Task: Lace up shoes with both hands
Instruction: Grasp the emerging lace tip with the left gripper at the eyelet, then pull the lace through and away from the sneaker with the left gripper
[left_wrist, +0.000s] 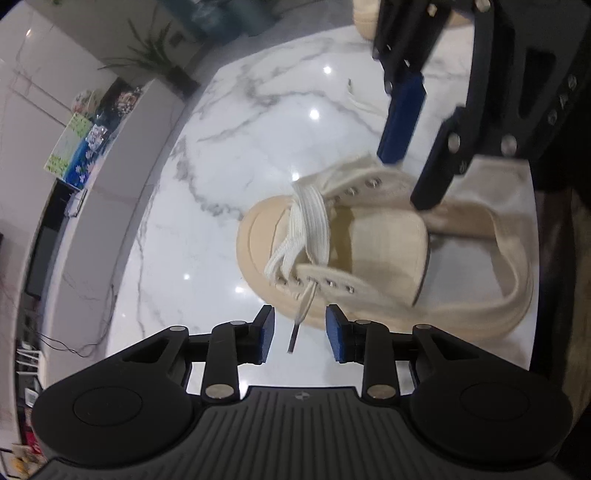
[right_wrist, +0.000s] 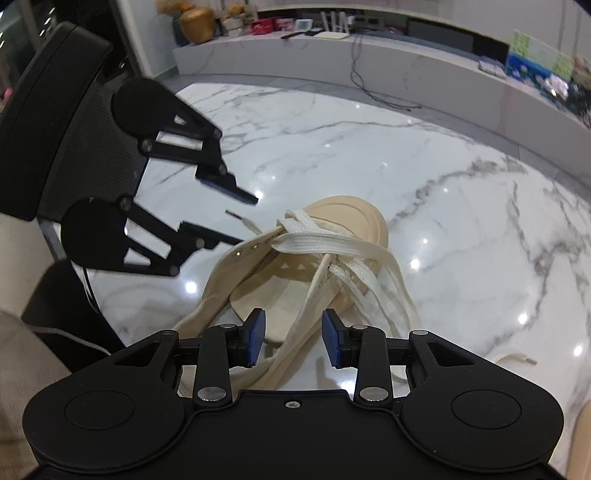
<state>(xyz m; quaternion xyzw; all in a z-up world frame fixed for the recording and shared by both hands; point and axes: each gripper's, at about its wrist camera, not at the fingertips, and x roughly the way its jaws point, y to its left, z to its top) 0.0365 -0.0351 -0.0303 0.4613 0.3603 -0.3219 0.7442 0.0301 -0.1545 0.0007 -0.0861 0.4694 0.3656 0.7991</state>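
A cream canvas shoe (left_wrist: 369, 243) lies on the white marble table (left_wrist: 258, 122), laced only near the toe with a white flat lace (left_wrist: 310, 221). One lace end with a dark tip (left_wrist: 293, 341) pokes out of a side eyelet, between the fingers of my open left gripper (left_wrist: 300, 341), untouched. My right gripper (left_wrist: 410, 177) hovers open over the shoe's far side. In the right wrist view the shoe (right_wrist: 332, 229) lies ahead, my right gripper (right_wrist: 293, 341) is open over loose lace strands (right_wrist: 369, 280), and the left gripper (right_wrist: 236, 218) is open around the lace tip (right_wrist: 232, 214).
A second shoe's sole (left_wrist: 365, 18) shows at the table's far edge. A low white cabinet (right_wrist: 406, 70) with cables, boxes and a plant runs round the room beyond the table. The other lace end (right_wrist: 517, 358) lies on the table at the right.
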